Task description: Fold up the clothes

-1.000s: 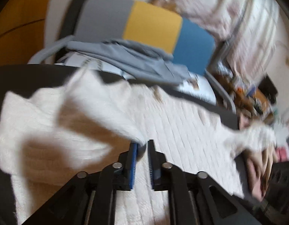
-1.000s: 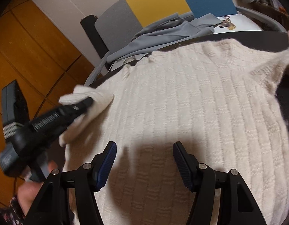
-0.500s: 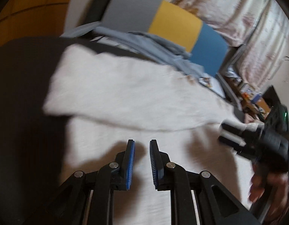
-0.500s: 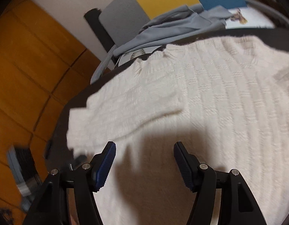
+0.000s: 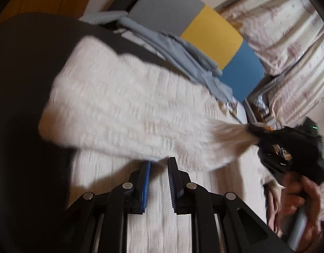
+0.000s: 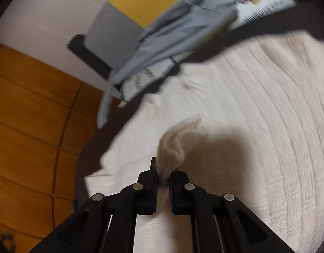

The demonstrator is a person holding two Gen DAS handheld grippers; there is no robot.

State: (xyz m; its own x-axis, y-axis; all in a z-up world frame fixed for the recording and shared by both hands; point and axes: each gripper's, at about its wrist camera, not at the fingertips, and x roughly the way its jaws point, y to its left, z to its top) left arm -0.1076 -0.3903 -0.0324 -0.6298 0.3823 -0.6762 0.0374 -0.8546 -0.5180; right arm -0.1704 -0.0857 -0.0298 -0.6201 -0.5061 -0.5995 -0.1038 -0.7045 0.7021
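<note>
A cream sweater [image 5: 124,109] with a ribbed, blocked knit is spread on a black bench [image 5: 20,84]. Grey-blue cloth [image 6: 176,35] is draped before a panel [image 5: 210,29] blocked in grey, yellow and blue. Blue pads [image 5: 145,187] are seen on black fingers.

the right gripper [image 6: 163,174] pointed downward, its jaws pinched tight on a bunched tuft of knit. the left gripper [image 5: 158,168] also angled down, jaws nearly together with nothing between them. a hand [image 5: 298,206] gripped the right gripper's handle.
</note>
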